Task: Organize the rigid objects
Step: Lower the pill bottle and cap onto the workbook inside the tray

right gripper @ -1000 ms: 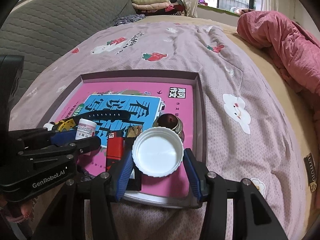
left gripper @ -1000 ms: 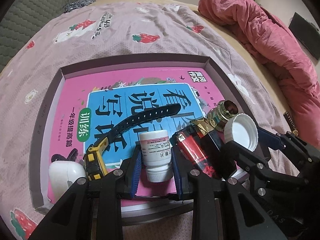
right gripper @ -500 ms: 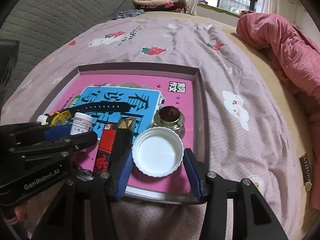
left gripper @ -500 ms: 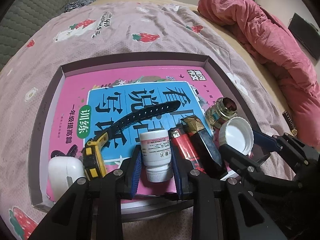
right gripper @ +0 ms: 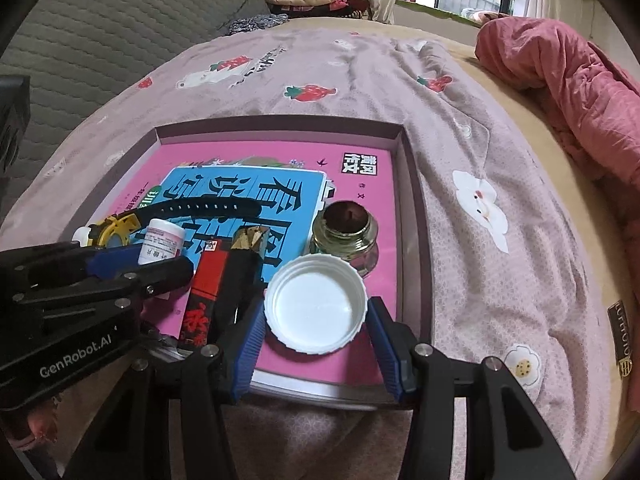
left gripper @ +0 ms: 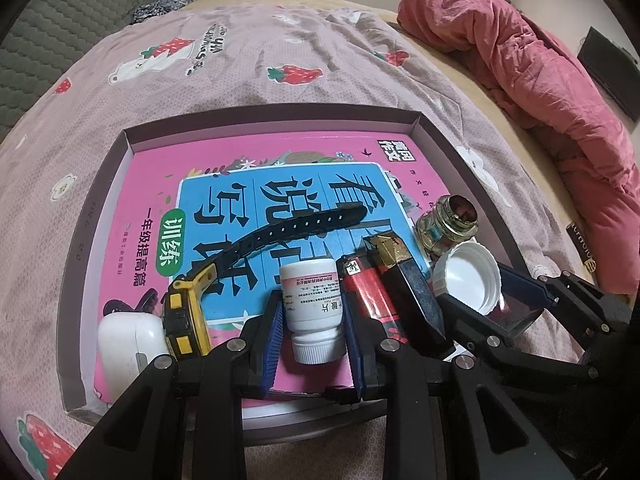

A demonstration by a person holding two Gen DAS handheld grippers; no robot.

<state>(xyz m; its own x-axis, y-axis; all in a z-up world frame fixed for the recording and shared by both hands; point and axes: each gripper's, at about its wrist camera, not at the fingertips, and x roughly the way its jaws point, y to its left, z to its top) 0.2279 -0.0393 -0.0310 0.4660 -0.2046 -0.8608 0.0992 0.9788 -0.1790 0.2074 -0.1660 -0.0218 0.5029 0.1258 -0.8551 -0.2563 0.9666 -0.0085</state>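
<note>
Between the blue pads of the left gripper [left gripper: 312, 332] lies a small white pill bottle [left gripper: 314, 312], clamped by its sides; it looks light, stiff and smooth, so a mid-body hold suits it. Beside it, the right gripper [right gripper: 318, 334] is closed on a white plastic cap [right gripper: 316, 308] at its ribbed rim, thin and probably easy to flex. Just beyond both, a glass jar [right gripper: 346, 236] stands on the pink book [right gripper: 360, 356] in the tray [right gripper: 416, 200], likely heavier and breakable.
</note>
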